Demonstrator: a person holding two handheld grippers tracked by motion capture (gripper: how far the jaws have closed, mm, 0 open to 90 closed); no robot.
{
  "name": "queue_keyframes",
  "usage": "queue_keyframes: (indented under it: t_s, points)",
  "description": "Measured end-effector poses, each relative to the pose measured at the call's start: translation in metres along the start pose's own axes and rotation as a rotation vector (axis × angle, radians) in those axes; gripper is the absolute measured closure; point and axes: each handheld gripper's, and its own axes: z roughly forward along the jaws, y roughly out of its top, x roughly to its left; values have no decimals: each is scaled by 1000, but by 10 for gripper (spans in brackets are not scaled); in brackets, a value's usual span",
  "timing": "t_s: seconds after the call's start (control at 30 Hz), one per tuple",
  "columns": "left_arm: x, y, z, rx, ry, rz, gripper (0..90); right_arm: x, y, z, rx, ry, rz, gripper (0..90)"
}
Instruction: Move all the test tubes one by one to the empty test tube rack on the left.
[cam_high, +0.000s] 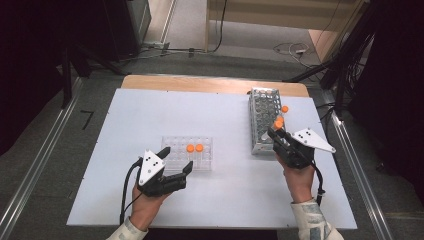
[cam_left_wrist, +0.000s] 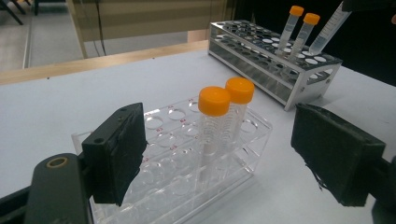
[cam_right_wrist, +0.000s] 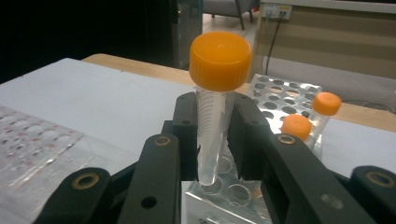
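Item 1, right gripper (cam_right_wrist: 212, 140): my right-hand tongs are clamped on an orange-capped centrifuge tube (cam_right_wrist: 214, 116); the pads press both sides of its clear graduated body, the cap stands above the jaws, and the conical tip hangs just over the holes of the metal tube rack (cam_right_wrist: 280, 95). In the high view I see this gripper (cam_high: 276, 132) at the near end of that rack (cam_high: 262, 107).

Item 2, metal tube rack: perforated steel, directly under and beyond my right jaws. Two more orange-capped tubes (cam_right_wrist: 310, 116) stand in it, just right of the held tube as the right gripper view shows them, leaning slightly.

Item 3, left gripper (cam_left_wrist: 219, 154): my left-hand tongs stand wide apart, gripping nothing. In the high view it (cam_high: 176, 160) sits at the near left corner of the clear plastic rack (cam_high: 175, 145).

Item 4, clear plastic rack (cam_left_wrist: 159, 140): lying between and just ahead of my left jaws, not touched by the pads. Two capped tubes (cam_left_wrist: 224, 116) stand upright side by side in it, ahead of the jaws.

Item 5, white table top (cam_high: 140, 115): carries both racks, well apart
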Motion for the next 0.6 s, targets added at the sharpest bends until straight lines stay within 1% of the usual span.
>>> queue_keyframes:
  t_s: [0.17,0.27,0.47,0.6]
  points:
    - [-1,0,0,3,0,5,181,12,-1,-8,2,46,-26,716]
    - [-2,0,0,4,-4,6,181,18,-4,-11,10,76,-32,716]
    - [-3,0,-1,3,-6,13,181,32,-17,-12,53,129,-50,718]
    - [-4,0,-1,2,-9,14,181,40,-23,-13,72,154,-66,718]
